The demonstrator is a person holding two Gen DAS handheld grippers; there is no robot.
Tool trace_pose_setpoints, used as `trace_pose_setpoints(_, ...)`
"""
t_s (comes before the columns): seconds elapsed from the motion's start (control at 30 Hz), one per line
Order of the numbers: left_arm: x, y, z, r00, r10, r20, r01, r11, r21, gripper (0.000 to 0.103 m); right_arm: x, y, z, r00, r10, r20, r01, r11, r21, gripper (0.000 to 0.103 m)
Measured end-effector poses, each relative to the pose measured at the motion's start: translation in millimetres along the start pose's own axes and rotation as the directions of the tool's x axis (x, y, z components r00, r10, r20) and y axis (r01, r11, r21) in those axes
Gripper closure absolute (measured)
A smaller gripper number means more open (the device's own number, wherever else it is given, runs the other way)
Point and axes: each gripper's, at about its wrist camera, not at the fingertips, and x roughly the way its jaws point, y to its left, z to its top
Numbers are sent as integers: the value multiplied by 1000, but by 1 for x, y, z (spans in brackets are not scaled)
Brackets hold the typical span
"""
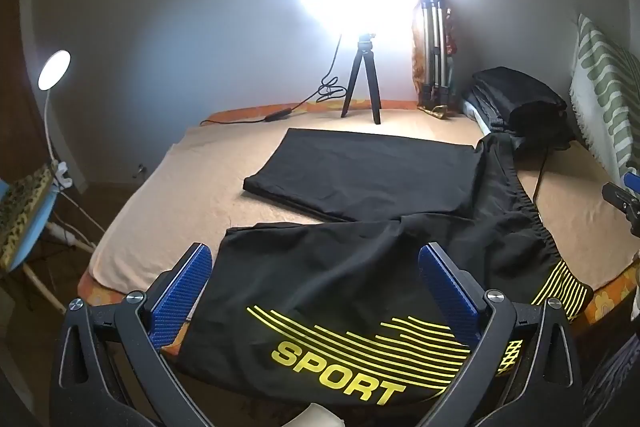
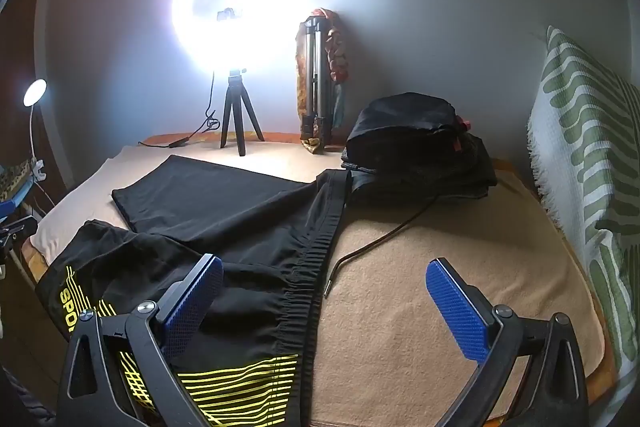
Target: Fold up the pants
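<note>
Black pants [image 1: 360,235] lie spread flat on the bed [image 2: 420,287], legs apart, ready for folding; left tongs [image 1: 316,291] and right tongs [image 2: 326,301] hover wide, holding nothing.

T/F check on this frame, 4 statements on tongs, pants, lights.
1. Both tongs, left and right, are open. True.
2. The pants are already folded into a neat stack. False: they lie spread on the bed, legs apart.
3. The ring light is off. False: it glares brightly.
4. The drawstring lies on the blanket beside the waistband. True.
</note>
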Motion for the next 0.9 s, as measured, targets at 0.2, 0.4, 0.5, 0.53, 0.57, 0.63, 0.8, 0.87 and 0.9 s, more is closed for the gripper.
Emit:
trace_pose_setpoints(0.2, 0, 3, 1, 1000, -4, 2, 4, 1000, -10, 0, 3, -3, -1, 1000, 2, 2, -2, 1000, 2, 0)
trace_pose_setpoints(0.4, 1, 4, 1, 1000, -9, 2, 9, 1000, -10, 0, 4, -4, -2, 1000, 3, 1, -3, 1000, 7, 0)
trace_pose_setpoints(0.5, 0, 3, 2, 1000, -4, 9, 4, 1000, -9, 0, 5, -4, -2, 1000, 5, -1, -5, 1000, 8, 0)
trace_pose_setpoints(0.53, 0, 3, 2, 1000, -4, 10, 5, 1000, -11, 0, 5, -4, -2, 1000, 6, -2, -6, 1000, 9, 0)
trace_pose_setpoints(0.57, 0, 3, 2, 1000, -5, 11, 5, 1000, -13, 0, 5, -4, -2, 1000, 7, -3, -7, 1000, 10, 0)
trace_pose_setpoints(0.63, -1, 3, 2, 1000, -3, 16, 3, 1000, -16, 0, 6, -4, -2, 1000, 8, -3, -8, 1000, 14, 0)
trace_pose_setpoints(0.8, -2, 2, 3, 1000, -2, 20, 2, 1000, -20, 0, 5, -6, -2, 1000, 8, 0, -8, 1000, 21, 0)
trace_pose_setpoints(0.87, -2, 2, 3, 1000, -2, 20, 2, 1000, -21, 0, 5, -5, -2, 1000, 8, 0, -8, 1000, 20, 0)
trace_pose_setpoints(0.9, -2, 3, 3, 1000, -2, 21, 2, 1000, -21, 0, 5, -6, -2, 1000, 10, 1, -10, 1000, 21, 0)
